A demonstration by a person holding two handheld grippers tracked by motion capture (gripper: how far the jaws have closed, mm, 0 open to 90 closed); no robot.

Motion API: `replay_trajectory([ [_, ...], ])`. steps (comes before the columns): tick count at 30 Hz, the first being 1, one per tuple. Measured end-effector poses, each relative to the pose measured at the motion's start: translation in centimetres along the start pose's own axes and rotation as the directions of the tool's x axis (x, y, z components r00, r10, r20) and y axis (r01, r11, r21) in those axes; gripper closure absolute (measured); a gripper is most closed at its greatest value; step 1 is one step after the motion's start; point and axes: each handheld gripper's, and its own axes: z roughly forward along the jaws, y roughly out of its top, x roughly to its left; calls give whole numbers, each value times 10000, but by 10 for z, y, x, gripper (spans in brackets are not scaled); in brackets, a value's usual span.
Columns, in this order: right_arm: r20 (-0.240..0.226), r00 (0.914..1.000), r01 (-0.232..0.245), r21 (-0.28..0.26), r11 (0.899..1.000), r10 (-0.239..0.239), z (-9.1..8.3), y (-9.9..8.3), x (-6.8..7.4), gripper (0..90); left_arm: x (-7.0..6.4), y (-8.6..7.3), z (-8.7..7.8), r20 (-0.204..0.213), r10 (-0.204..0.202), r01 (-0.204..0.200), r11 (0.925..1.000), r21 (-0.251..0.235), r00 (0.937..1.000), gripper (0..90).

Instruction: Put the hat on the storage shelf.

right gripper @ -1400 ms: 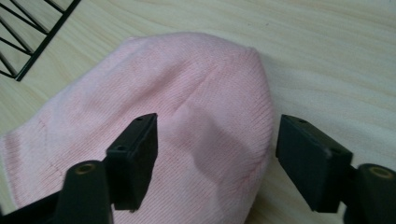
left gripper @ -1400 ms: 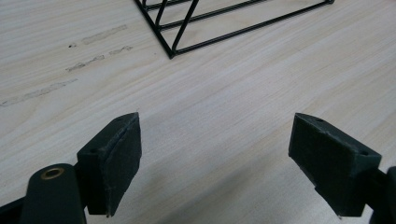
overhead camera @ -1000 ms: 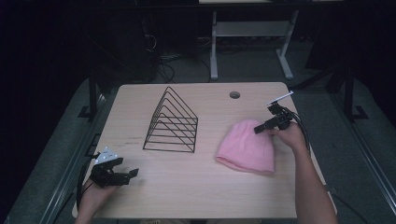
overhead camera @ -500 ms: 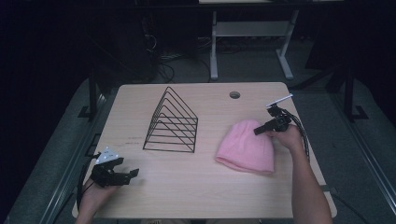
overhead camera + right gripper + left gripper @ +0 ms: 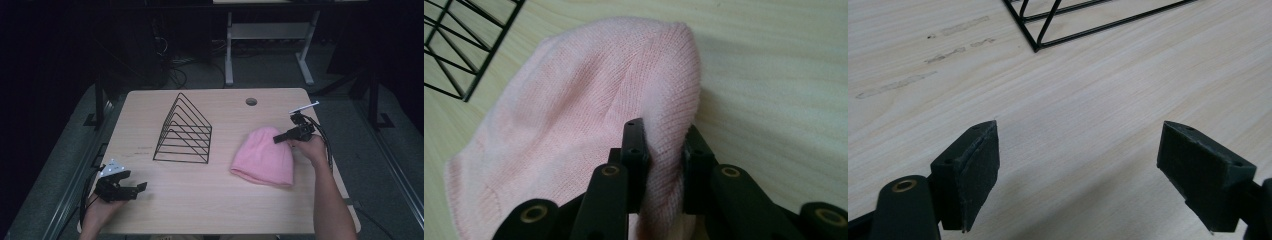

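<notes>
A pink knit beanie (image 5: 263, 157) lies flat on the right half of the wooden table (image 5: 225, 205). My right gripper (image 5: 278, 138) is at its upper right edge, shut on a fold of the knit. In the right gripper view the black jaws pinch the beanie (image 5: 589, 115) between them at my right gripper (image 5: 663, 145). My left gripper (image 5: 141, 187) rests low at the table's front left, open. In the left gripper view my left gripper (image 5: 1080, 170) has its pads wide apart over bare wood with nothing between them.
A black wire triangular file rack (image 5: 185, 131) stands at the table's middle left; its corner (image 5: 1037, 46) lies ahead of the left jaws. A cable hole (image 5: 251, 101) sits near the far edge. A metal frame (image 5: 265, 35) stands on the floor behind.
The right gripper holds its pinch on the beanie's edge with barely any movement. The left gripper has stayed in place.
</notes>
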Motion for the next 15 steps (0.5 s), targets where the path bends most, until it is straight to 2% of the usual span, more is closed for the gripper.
replay_trajectory([
  [5, -106, 9998, 167, -144, 9998, -168, -7, 2, 7, 765, -3, 11, -3, 51, 351, -350, 9994, -78, 9994, 173],
  [6, -206, 9992, 349, -257, 9991, -354, -12, 4, 11, 765, -3, 15, -3, 121, 414, -413, 9991, -124, 9991, 175],
  [9, -238, 9985, 492, -322, 9983, -499, -16, 6, 15, 765, -2, 22, -5, 218, 617, -616, 9981, -41, 9979, 175],
  [11, -384, 9970, 657, -518, 9965, -677, -23, 8, 21, 765, 0, 25, -6, 383, 750, -751, 9972, -5, 9964, 175],
  [12, -488, 9952, 819, -685, 9943, -854, -30, 10, 27, 765, 2, 28, -6, 704, 796, -785, 9968, -172, 9943, 175],
  [15, -585, 9922, 1047, -922, 9902, -1103, -36, 13, 33, 764, 4, 32, -7, 927, 937, -920, 9955, -223, 9913, 175],
])
